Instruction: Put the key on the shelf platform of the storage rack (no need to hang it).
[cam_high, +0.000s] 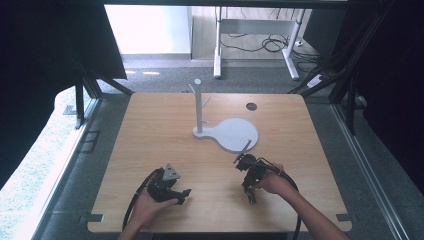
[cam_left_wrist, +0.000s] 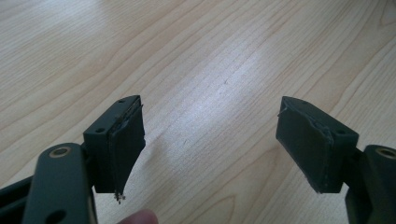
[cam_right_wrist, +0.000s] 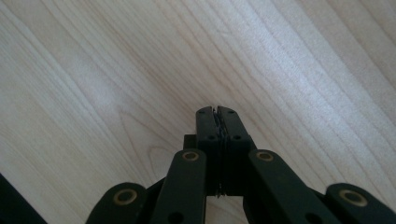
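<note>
While both grippers rest low at the near side of the light wooden table (cam_high: 150, 125), nothing is held and no work on the stand appears begun.

Item 1. Left gripper (cam_high: 186, 192), black, two-jawed, with a grey three-cornered plate on top: held in the left hand (cam_high: 145, 207) near the front-left of the table. Jaws spread wide in the left gripper view (cam_left_wrist: 212, 140), with bare wood grain between them; a fingertip (cam_left_wrist: 140, 217) shows at the bottom edge.

Item 2. Right gripper (cam_high: 250, 196), black, two-jawed, cable trailing: held in the right hand (cam_high: 272, 184) at front-right, jaws pointing back toward the person. Jaws pressed together in the right gripper view (cam_right_wrist: 217, 112), pinching nothing, bare wood beyond.

Item 3. White stand with a round flat base and an upright post bearing short pegs (cam_high: 227, 132): stands at the table's centre, slightly toward the far side, nearest to the right gripper and apart from both. Pegs look empty.

Progress, as judged: at a start or rest position; any approach to the stand is yet to be made.

Edges and room: front edge lies just behind both hands; left and right edges well apart from the grippers. Open wood between grippers and stand. A small dark round hole (cam_high: 251, 106) sits near the far-right of the top. Dark frame struts (cam_high: 350, 75) flank the table.
</note>
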